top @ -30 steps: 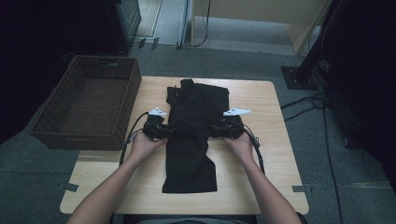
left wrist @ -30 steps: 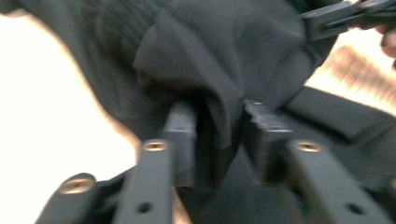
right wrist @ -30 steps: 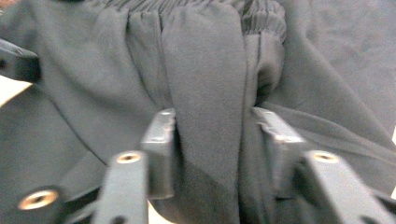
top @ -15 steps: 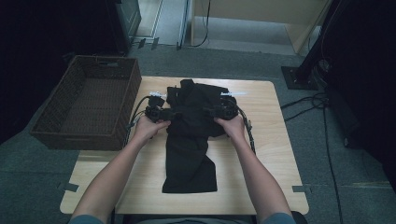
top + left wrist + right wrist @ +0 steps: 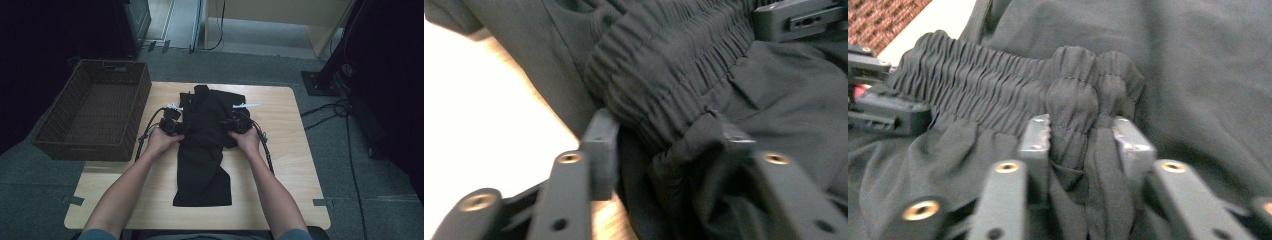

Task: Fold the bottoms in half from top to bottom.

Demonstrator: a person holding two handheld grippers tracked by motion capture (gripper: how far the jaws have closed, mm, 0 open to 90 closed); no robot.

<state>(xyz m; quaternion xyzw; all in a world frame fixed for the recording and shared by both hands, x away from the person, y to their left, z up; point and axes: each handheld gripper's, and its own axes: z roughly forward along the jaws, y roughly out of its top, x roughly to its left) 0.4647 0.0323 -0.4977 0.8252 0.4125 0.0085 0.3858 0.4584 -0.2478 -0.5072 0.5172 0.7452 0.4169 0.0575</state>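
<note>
Across the counter's (image 5: pixel 280 165) middle, each hand-held gripper, left (image 5: pixel 176 128) and right (image 5: pixel 235 125), has just closed on the trousers' (image 5: pixel 202 165) waistband, whose legs trail toward the near edge.

1 black garment (image 5: pixel 205 145) is seen on 1 desk (image 5: pixel 295 165), with 1 woven basket (image 5: pixel 95 112) beside it, and 2 grippers are counted, the left gripper (image 5: pixel 176 126) and the right gripper (image 5: pixel 235 125), each carried by 1 hand.
</note>
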